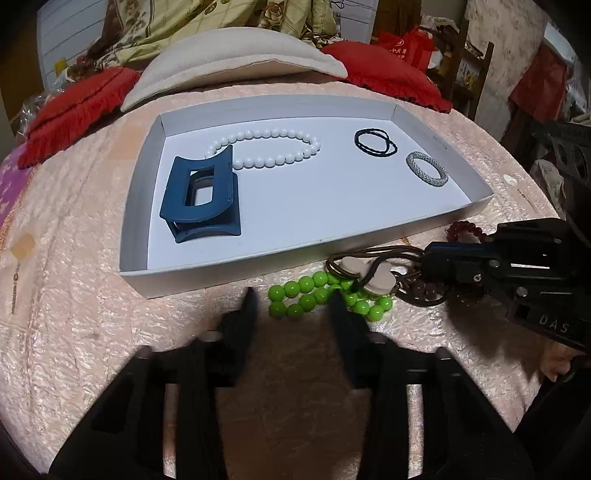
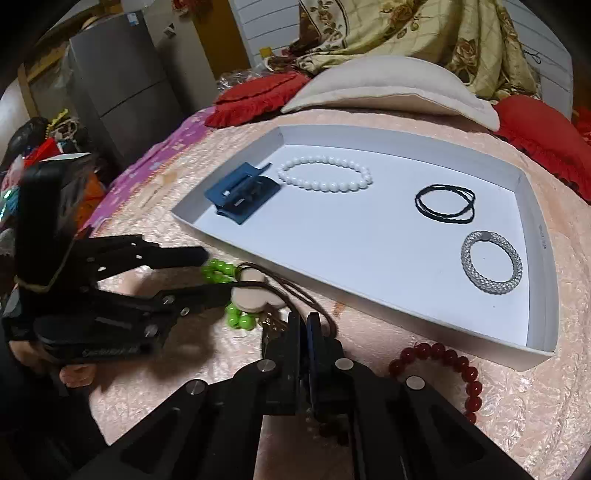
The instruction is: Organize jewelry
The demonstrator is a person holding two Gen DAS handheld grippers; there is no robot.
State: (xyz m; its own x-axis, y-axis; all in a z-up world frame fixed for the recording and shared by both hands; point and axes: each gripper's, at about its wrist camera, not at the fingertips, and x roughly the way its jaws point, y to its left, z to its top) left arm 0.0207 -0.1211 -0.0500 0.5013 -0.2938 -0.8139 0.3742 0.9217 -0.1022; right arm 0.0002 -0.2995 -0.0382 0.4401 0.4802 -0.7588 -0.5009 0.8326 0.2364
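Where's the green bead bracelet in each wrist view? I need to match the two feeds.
Left wrist: green bead bracelet lies low centre, just beyond the left gripper, in front of the white tray.
Right wrist: green bead bracelet lies left of centre, partly hidden behind the left gripper.
Shared landmark: the blue hair claw in the tray.

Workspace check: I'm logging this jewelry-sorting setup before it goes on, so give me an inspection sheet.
Surface: pink textured cloth, wrinkled.
Job's things: white tray holds blue hair clip, white bead bracelet, black hair ties, silver mesh ring. Outside the tray: green bead bracelet, brown cord tie with beige charm, red bead bracelet.
Clutter: nothing seen.
Grippers: left tongs open at the green beads; right tongs nearly closed at the brown cord.
Cables: nothing seen.
Surroundings: red cushions, beige pillow, floral blanket.
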